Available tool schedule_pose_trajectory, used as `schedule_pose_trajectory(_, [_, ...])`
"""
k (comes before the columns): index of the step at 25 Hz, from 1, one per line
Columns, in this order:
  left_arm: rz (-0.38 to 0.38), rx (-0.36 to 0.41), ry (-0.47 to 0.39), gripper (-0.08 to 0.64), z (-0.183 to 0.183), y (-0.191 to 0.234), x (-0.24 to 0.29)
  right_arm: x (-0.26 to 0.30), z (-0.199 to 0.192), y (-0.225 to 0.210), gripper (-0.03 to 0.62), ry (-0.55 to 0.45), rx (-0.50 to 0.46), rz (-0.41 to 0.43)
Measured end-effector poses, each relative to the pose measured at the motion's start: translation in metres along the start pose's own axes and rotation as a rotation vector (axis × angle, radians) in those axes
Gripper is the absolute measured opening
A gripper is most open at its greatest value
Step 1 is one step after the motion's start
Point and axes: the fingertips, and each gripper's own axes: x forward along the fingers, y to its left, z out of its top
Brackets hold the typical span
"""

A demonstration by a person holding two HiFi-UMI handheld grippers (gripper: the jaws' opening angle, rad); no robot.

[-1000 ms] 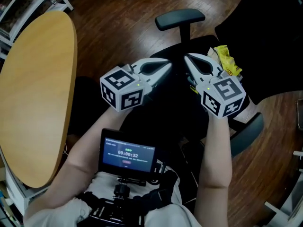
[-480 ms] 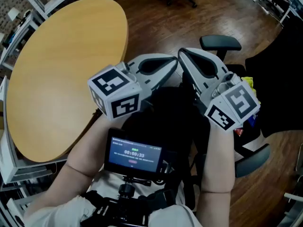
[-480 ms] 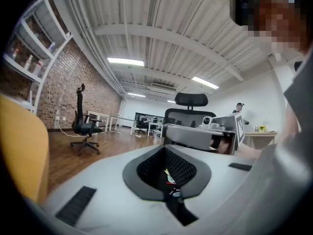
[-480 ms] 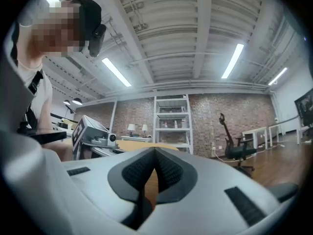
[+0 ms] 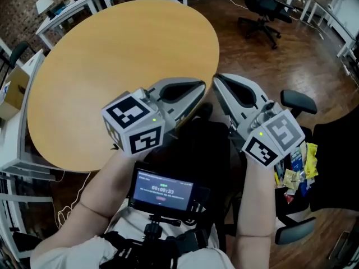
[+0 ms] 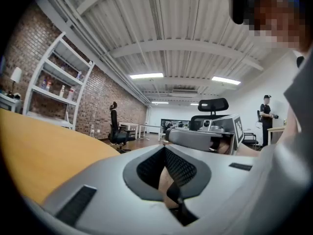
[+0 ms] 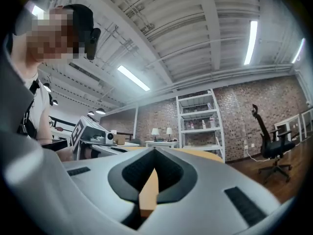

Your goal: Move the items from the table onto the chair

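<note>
– Snack packets, the yellow and blue foil ones (image 5: 297, 170): where are they now?
– They lie in a small heap on the seat of the black office chair (image 5: 297, 101), at my right side, low in the head view. The round light-wood table (image 5: 112, 55) in front of me shows a bare top, as far as I can see it. My tongs hide a part of its near edge.
– And the tongs, do they carry sth?
– No. My left gripper (image 5: 201, 89) has its jaws pressed together w/ nothing between them. My right gripper (image 5: 217, 80) is the same: jaws fully together, empty. I hold both close to my chest, side by side, pointing approx. level toward the table.
– So which step is it?
– I judge that the moving is done, and this is a check of the table for leftovers. Next move, imo: look over the whole top once. If an item turns up, I must open one pair of jaws, reach over the edge and take it. If not, nothing more to carry.
</note>
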Motion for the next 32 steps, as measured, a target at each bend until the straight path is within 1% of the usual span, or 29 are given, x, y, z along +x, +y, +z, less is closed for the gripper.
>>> schedule_pose_trajectory(1, [0.003, 0.001, -0.001, 0.008, 0.000, -0.001, -0.001, -0.001, 0.001, 0.000, 0.000, 0.001, -0.002, -0.001])
schedule_pose_trajectory(2, [-0.017, 0.007, 0.000, 0.008, 0.000, -0.008, 0.005, -0.010, 0.002, -0.005, 0.000, 0.002, -0.006, -0.024])
schedule_pose_trajectory(4, [-0.098, 0.020, 0.005, 0.008, -0.002, -0.029, 0.033, -0.042, 0.003, -0.023, 0.000, 0.005, -0.015, -0.109])
schedule_pose_trajectory(5, [-0.124, 0.022, 0.006, 0.008, -0.003, -0.036, 0.043, -0.053, 0.002, -0.030, 0.000, 0.008, -0.015, -0.136])
schedule_pose_trajectory(6, [-0.128, 0.021, 0.007, 0.008, -0.004, -0.036, 0.046, -0.056, 0.000, -0.034, 0.000, 0.011, -0.012, -0.141])
schedule_pose_trajectory(9, [-0.069, 0.014, 0.003, 0.008, -0.006, -0.015, 0.027, -0.030, -0.007, -0.023, 0.000, 0.023, -0.002, -0.087])
schedule_pose_trajectory(13, [0.025, 0.020, -0.005, 0.008, -0.003, 0.014, -0.014, 0.014, -0.013, 0.005, 0.000, 0.041, 0.001, 0.010])
schedule_pose_trajectory(17, [0.125, 0.009, -0.019, 0.008, -0.004, 0.047, -0.061, 0.060, -0.024, 0.036, 0.000, 0.070, 0.017, 0.101])
schedule_pose_trajectory(23, [0.258, -0.011, -0.042, 0.008, -0.004, 0.090, -0.129, 0.113, -0.037, 0.077, 0.000, 0.104, 0.028, 0.197])
schedule_pose_trajectory(27, [0.299, -0.018, -0.046, 0.008, -0.004, 0.104, -0.153, 0.133, -0.041, 0.094, 0.000, 0.117, 0.040, 0.229])
schedule_pose_trajectory(32, [0.301, -0.024, -0.046, 0.008, -0.006, 0.107, -0.158, 0.139, -0.045, 0.099, 0.000, 0.132, 0.046, 0.237])
